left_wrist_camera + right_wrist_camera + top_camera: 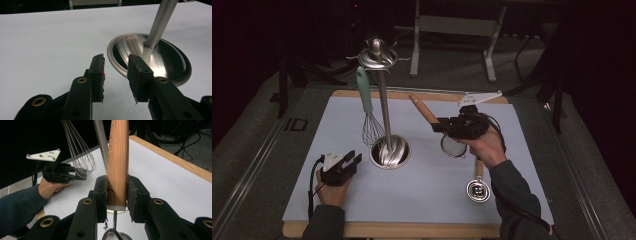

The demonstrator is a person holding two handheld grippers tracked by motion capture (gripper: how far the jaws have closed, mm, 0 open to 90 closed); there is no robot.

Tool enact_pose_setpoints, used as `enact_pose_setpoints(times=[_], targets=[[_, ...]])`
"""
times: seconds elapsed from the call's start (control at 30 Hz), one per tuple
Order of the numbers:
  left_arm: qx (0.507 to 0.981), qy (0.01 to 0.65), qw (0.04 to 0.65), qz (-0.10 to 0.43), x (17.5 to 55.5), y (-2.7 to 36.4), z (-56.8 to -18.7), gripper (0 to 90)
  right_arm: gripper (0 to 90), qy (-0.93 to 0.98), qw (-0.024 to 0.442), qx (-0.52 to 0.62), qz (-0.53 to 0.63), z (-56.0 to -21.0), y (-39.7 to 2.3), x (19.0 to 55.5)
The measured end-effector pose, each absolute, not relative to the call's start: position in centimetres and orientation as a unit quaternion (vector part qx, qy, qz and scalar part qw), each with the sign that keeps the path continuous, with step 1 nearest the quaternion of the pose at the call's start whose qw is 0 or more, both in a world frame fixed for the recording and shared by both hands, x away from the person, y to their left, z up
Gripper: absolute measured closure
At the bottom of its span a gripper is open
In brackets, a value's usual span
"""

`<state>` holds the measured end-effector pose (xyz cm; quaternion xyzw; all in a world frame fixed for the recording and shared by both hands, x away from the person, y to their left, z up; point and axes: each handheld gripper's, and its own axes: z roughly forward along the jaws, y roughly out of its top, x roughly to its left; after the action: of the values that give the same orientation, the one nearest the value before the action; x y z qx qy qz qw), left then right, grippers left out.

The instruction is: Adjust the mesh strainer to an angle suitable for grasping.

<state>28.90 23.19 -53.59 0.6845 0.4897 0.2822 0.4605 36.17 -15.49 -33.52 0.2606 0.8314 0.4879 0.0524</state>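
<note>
My right gripper [438, 125] [117, 195] is shut on the wooden handle [424, 110] [118, 157] of a small mesh strainer [453, 146] [114, 236], held above the white mat to the right of the stand. The steel utensil stand [384, 105] rises from a round base [390, 151] [150, 57]. A whisk [372, 129] [80, 157] with a teal handle hangs from its top. My left gripper [353, 159] [116, 75] rests on the mat just left of the base, open, with nothing between its jaws.
A small steel scoop [478, 190] with a wooden handle lies on the mat near the front right, under the right forearm. The white mat [427, 200] covers a wooden table [392, 230]. A metal frame [452, 30] stands on the floor behind.
</note>
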Motion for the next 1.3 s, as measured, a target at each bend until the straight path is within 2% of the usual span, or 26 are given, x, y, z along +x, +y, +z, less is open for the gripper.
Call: enact_pose_setpoints(times=[1.3], targets=[[0.686, 0.488, 0.459, 0.283, 28.9, 23.2, -53.6, 66.6, 71.0, 0.807, 0.048, 0.204, 0.552, -28.4, -14.9, 34.6]])
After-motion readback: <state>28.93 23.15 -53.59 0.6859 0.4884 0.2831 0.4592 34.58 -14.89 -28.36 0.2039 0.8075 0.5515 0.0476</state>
